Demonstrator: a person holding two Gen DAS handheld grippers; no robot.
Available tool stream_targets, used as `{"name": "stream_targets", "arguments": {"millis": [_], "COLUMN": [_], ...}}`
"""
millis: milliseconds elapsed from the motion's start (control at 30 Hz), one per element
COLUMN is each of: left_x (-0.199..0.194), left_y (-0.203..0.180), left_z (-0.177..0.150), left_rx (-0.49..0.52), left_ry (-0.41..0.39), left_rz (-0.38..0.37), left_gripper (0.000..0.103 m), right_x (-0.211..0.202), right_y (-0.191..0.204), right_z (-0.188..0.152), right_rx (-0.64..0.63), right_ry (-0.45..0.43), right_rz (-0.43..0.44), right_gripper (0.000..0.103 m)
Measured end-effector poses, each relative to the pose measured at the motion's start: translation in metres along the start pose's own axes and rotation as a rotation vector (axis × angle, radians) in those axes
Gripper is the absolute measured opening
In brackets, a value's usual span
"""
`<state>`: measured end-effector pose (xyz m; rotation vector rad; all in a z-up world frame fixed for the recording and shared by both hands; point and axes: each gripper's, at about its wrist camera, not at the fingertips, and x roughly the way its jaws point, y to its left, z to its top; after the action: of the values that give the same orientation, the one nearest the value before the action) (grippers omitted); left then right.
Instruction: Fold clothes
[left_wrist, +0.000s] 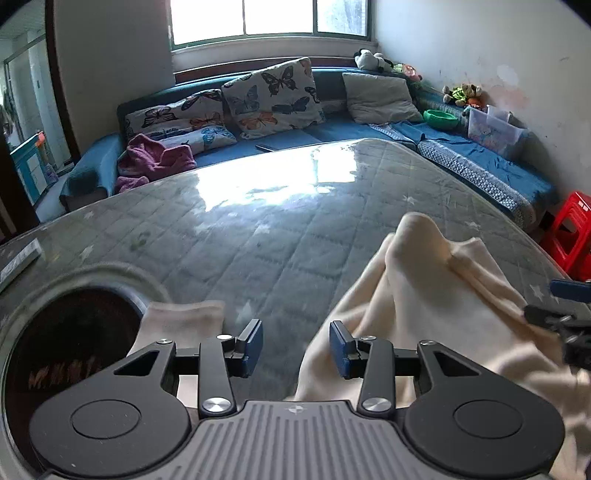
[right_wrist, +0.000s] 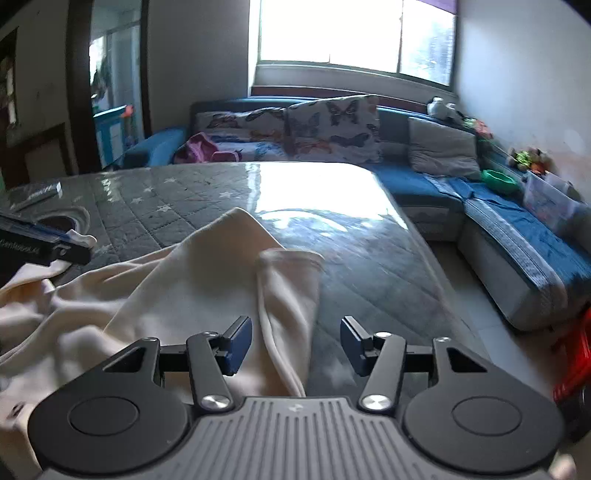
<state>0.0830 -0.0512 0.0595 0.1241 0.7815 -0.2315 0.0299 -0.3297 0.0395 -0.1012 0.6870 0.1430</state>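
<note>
A cream garment (left_wrist: 424, 295) lies crumpled on the grey quilted table (left_wrist: 240, 229). In the left wrist view my left gripper (left_wrist: 296, 349) is open and empty, with the garment's bulk to its right and a sleeve cuff (left_wrist: 184, 321) to its left. In the right wrist view my right gripper (right_wrist: 296, 345) is open, with a sleeve (right_wrist: 288, 302) of the garment (right_wrist: 147, 295) lying between its fingers, not clamped. The right gripper also shows at the right edge of the left wrist view (left_wrist: 565, 310). The left gripper shows at the left edge of the right wrist view (right_wrist: 40, 243).
A round dark opening (left_wrist: 70, 343) sits in the table at the near left. A blue corner sofa (left_wrist: 369, 129) with butterfly pillows (left_wrist: 273, 96) runs behind and to the right. A red stool (left_wrist: 572, 232) stands at the right. A flat box (left_wrist: 18, 258) lies at the table's left edge.
</note>
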Motion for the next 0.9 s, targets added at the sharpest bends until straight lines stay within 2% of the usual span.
{"name": "stream_targets", "arguments": {"millis": [133, 267, 333, 433, 600, 700, 800, 900], "left_x": [0.028, 0.054, 0.063, 0.072, 0.083, 0.088, 0.088, 0.086], "left_y": [-0.012, -0.023, -0.029, -0.037, -0.042, -0.038, -0.036, -0.044], "left_z": [0.015, 0.024, 0.025, 0.025, 0.031, 0.036, 0.039, 0.039], "left_rx": [0.04, 0.074, 0.09, 0.118, 0.128, 0.102, 0.086, 0.135], "left_ry": [0.025, 0.053, 0.059, 0.054, 0.037, 0.036, 0.036, 0.013], "left_rz": [-0.019, -0.043, -0.058, -0.074, -0.08, -0.059, -0.066, -0.084], "left_gripper": [0.042, 0.044, 0.044, 0.044, 0.044, 0.045, 0.044, 0.048], "right_x": [0.031, 0.046, 0.048, 0.049, 0.046, 0.043, 0.04, 0.037], "right_y": [0.006, 0.007, -0.001, -0.017, -0.045, -0.058, -0.062, -0.06], "right_z": [0.011, 0.011, 0.011, 0.008, 0.004, 0.003, 0.003, 0.003], "right_rx": [-0.038, -0.074, -0.055, -0.028, 0.02, 0.039, 0.04, 0.025], "right_ry": [0.045, 0.058, 0.056, 0.061, 0.058, 0.053, 0.047, 0.038], "right_rz": [0.022, 0.004, -0.011, -0.057, -0.163, -0.223, -0.224, -0.212], "right_gripper": [0.069, 0.09, 0.092, 0.102, 0.103, 0.103, 0.103, 0.103]}}
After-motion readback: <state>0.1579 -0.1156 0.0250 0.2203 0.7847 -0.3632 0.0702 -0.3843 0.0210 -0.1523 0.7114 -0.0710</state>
